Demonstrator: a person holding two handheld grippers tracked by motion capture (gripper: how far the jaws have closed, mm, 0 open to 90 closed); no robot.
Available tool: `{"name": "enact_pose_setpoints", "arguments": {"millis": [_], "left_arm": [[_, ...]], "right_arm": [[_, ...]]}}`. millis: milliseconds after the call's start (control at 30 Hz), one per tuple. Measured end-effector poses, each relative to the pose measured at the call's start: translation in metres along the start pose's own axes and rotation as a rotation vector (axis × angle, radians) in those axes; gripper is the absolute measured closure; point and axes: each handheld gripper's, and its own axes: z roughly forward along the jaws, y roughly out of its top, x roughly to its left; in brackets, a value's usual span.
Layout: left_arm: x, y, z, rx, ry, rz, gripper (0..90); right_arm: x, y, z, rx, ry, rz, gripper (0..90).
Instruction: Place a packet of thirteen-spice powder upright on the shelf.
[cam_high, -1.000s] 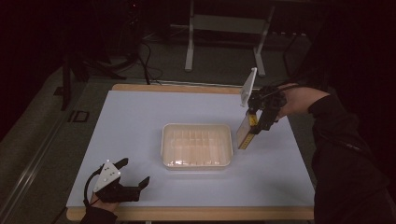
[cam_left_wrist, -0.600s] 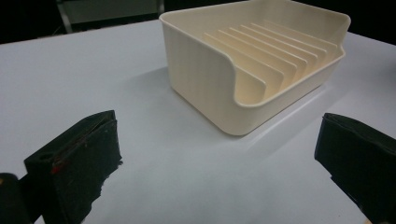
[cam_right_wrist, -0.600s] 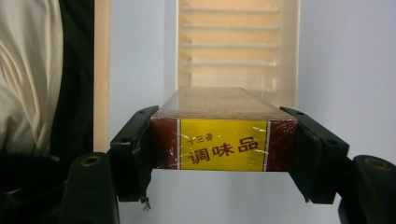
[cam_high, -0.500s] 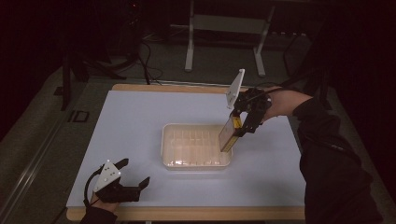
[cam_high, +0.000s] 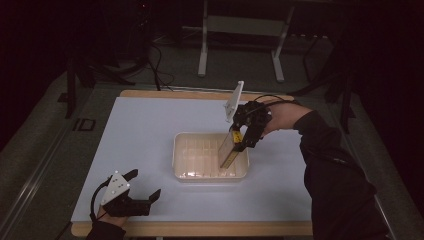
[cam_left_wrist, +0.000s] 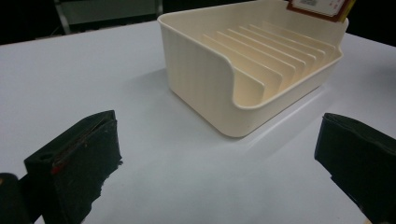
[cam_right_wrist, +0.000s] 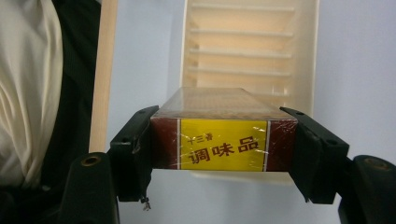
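- Box (cam_right_wrist: 223, 135) of seasoning, brown with a yellow label: clamped flat between both jaws of the right gripper (cam_high: 245, 137), hanging edge-down over the right end of the cream rack (cam_high: 186, 170).
- Left gripper (cam_high: 135, 197): resting near the front left table (cam_high: 150, 130) edge, jaws wide apart, nothing between them; best left there, clear of the rack.
- Keep the grip firm; no loosening until the lower edge sits between two dividers (cam_left_wrist: 261, 51).
- Line the box up parallel to the dividers, aim at one slot, lower straight.
- Watch the far wall (cam_right_wrist: 252, 7) of the rack; avoid nudging it sideways.
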Motion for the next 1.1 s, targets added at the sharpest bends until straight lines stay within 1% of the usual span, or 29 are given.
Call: {"name": "enact_pose_setpoints", "arguments": {"millis": [33, 67, 133, 200, 300, 400, 467, 500, 600, 700, 733, 800, 867, 967, 1100], "left_arm": [[0.000, 0.000, 0.000, 0.000, 0.000, 0.000, 0.4], [0.000, 0.000, 0.000, -0.001, 0.000, -0.001, 0.4], [0.000, 0.000, 0.000, 0.000, 0.000, 0.000, 0.4], [0.000, 0.000, 0.000, 0.000, 0.000, 0.001, 0.4], [0.000, 0.000, 0.000, 0.001, -0.002, 0.001, 0.4], [0.000, 0.000, 0.000, 0.000, -0.002, 0.001, 0.4], [0.000, 0.000, 0.000, 0.000, -0.003, 0.001, 0.4], [0.000, 0.000, 0.000, -0.001, -0.003, 0.000, 0.4], [0.001, 0.000, 0.000, 0.001, -0.007, -0.001, 0.4], [0.000, 0.000, 0.001, 0.000, -0.008, -0.001, 0.4], [0.000, 0.000, 0.000, 0.000, -0.009, 0.001, 0.4], [0.000, 0.000, -0.001, 0.001, -0.009, 0.002, 0.4], [0.001, 0.000, -0.001, -0.001, -0.011, 0.000, 0.4], [0.001, 0.000, 0.000, 0.000, -0.013, 0.001, 0.4], [0.001, 0.000, 0.000, 0.000, -0.015, 0.002, 0.4]], "right_arm": [[0.000, 0.000, 0.000, 0.000, 0.000, 0.000, 32.0], [-0.001, 0.004, 0.002, -0.016, 0.000, -0.008, 32.1], [-0.001, 0.008, 0.004, -0.035, 0.005, -0.004, 32.0], [-0.001, 0.010, 0.005, -0.041, 0.005, -0.003, 32.0], [-0.004, 0.015, 0.011, -0.066, 0.001, -0.009, 32.0], [-0.005, 0.017, 0.013, -0.074, -0.005, -0.006, 32.0], [-0.006, 0.020, 0.017, -0.093, -0.032, -0.026, 32.0], [-0.006, 0.021, 0.018, -0.102, -0.037, -0.027, 32.0], [-0.009, 0.024, 0.021, -0.110, -0.031, -0.014, 32.0], [-0.011, 0.026, 0.024, -0.117, -0.032, -0.022, 32.0], [-0.014, 0.027, 0.028, -0.122, -0.029, -0.007, 32.0], [-0.016, 0.026, 0.029, -0.128, -0.035, -0.006, 32.0], [-0.020, 0.026, 0.032, -0.127, -0.026, 0.015, 32.0], [-0.027, 0.025, 0.040, -0.137, -0.042, 0.009, 32.0], [-0.031, 0.024, 0.044, -0.145, -0.041, 0.026, 32.0]]}}
